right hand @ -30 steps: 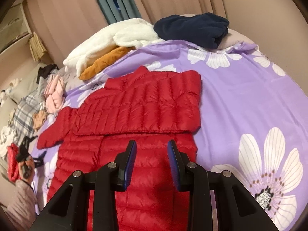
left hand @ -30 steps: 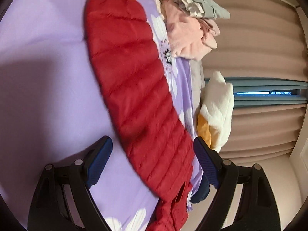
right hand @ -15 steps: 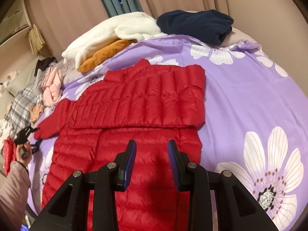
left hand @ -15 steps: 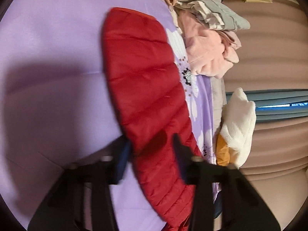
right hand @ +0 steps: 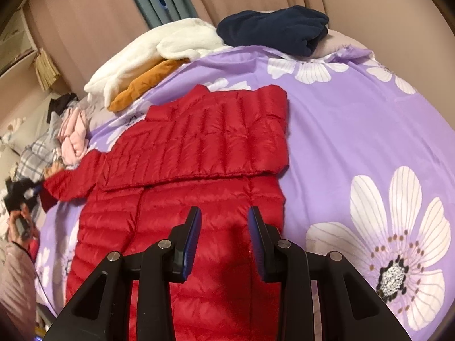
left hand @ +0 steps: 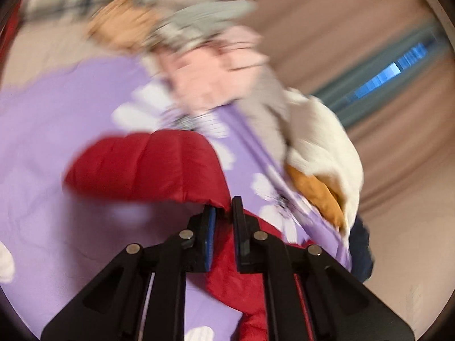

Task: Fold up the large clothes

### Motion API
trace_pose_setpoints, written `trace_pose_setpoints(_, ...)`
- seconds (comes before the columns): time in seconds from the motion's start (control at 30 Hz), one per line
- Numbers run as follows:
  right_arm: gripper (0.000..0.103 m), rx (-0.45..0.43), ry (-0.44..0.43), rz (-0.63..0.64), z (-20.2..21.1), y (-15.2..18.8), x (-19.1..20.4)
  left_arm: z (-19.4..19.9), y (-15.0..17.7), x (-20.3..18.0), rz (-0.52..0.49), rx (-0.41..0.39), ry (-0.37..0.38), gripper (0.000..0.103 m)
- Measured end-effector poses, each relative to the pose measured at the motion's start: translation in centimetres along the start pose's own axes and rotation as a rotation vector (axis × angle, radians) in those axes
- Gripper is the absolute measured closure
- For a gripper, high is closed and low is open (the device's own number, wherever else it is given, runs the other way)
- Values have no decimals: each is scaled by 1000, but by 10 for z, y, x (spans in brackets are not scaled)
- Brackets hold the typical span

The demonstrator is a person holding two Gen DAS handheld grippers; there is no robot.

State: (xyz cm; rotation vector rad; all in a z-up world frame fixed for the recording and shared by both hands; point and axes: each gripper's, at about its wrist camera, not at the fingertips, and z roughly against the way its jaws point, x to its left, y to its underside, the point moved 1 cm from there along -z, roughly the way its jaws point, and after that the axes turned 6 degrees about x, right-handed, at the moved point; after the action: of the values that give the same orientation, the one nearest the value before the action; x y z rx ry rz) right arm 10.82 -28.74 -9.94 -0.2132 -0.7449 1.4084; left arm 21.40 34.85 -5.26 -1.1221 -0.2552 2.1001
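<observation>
The left gripper jaws pinch the puffy red quilted jacket sleeve. The right gripper jaws hang half open, empty. The slippery sleeve could slide out.

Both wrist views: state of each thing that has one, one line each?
red puffer jacket: spread flat on the purple floral sheet, one sleeve folded across the chest.
other sleeve: raised off the sheet, pinched at its edge.
left hand-held gripper: shut on the sleeve; view is blurred.
right hand-held gripper: open, over the jacket's lower half, holding nothing.
navy garment: folded, at the far edge.
</observation>
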Motion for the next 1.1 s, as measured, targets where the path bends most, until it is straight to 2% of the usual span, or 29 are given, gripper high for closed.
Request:
trace_pose_setpoints(0.17,70,2,-11,11,0,7,1,18,42,-113,-394,-37,-32,95)
trace_pose_setpoints(0.3,70,-3,-32,-12,3,12,-5,16,104,-185,-629,-2,29,93)
trace_pose_setpoints(0.4,70,-4,-39,-33,5,15,-11,3,162,-228,-796,66,70,91)
trace_pose_setpoints(0.5,69,2,-42,-55,6,19,-17,-21,225,-254,-949,158,69,91)
trace_pose_setpoints(0.53,69,5,-48,-63,6,20,-19,-31,245,-259,-990,199,66,91)
trace_pose_setpoints(0.6,62,7,-57,-76,5,21,-22,-53,279,-261,-1053,300,57,90)
trace_pose_setpoints(0.7,59,13,-83,-109,3,22,-28,-86,319,-259,-1144,441,10,86)
trace_pose_setpoints(0.77,58,17,-98,-134,2,23,-31,-103,329,-251,-1164,481,-35,84)
trace_pose_setpoints(0.83,56,19,-121,-157,1,23,-34,-110,333,-246,-1134,527,-35,78)
trace_pose_setpoints(0.9,53,21,-155,-184,-2,22,-37,-107,327,-240,-1088,539,-18,63)
trace_pose_setpoints(0.97,53,20,-194,-202,-6,18,-38,-99,321,-230,-1047,518,-10,37)
trace_pose_setpoints(1.03,53,13,-228,-221,-11,11,-38,-89,312,-218,-1003,490,-21,30)
trace_pose_setpoints(1.1,53,11,-259,-241,-18,2,-36,-76,301,-197,-941,473,-40,30)
